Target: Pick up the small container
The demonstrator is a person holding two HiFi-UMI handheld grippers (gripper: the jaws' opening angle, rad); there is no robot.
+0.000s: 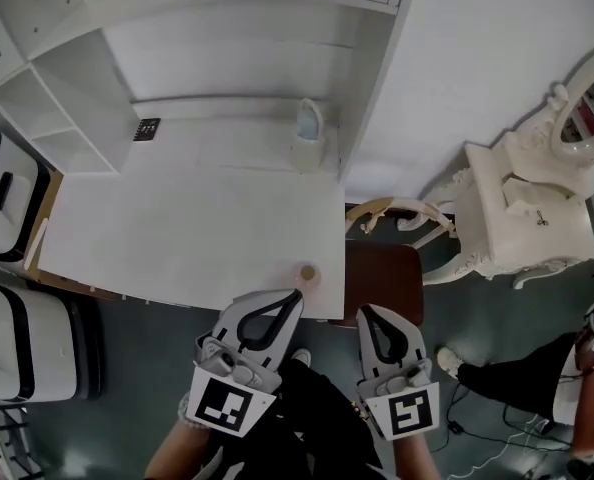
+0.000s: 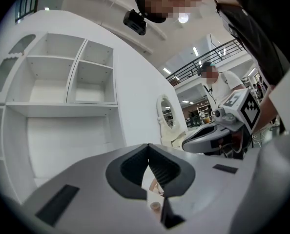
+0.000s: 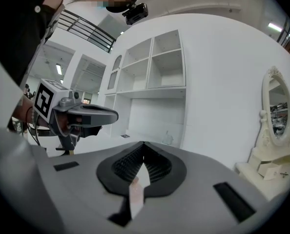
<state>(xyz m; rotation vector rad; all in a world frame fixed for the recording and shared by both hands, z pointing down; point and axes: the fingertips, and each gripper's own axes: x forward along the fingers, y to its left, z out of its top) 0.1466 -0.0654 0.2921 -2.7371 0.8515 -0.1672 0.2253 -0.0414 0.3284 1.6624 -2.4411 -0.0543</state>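
Two units sit low in the head view: the left hand-held gripper (image 1: 297, 293) and the right hand-held gripper (image 1: 367, 310), side by side and both pointing toward the white surface (image 1: 177, 238). The container (image 1: 307, 273), small, round and tan-topped, stands at the near edge of the surface, just ahead of the left tips and apart from the right tips. A pale bottle (image 1: 309, 133) stands at the far side, against the back panel. A brown chair (image 1: 382, 278) is just right of the surface. In the left gripper view, the left hand-held gripper (image 2: 149, 145) has its jaws pressed together at the tips with nothing pinched. The container (image 2: 155, 205) shows through the slot behind the tips. The right hand-held gripper (image 2: 185, 144) is at the right, and white shelves (image 2: 69, 77) rise at the left. In the right gripper view, the right hand-held gripper (image 3: 143, 143) also has its jaws pressed together on nothing. The left hand-held gripper (image 3: 116, 115) is at the left, the shelves (image 3: 152, 65) are ahead, and a mirror (image 3: 277, 106) stands at the right.
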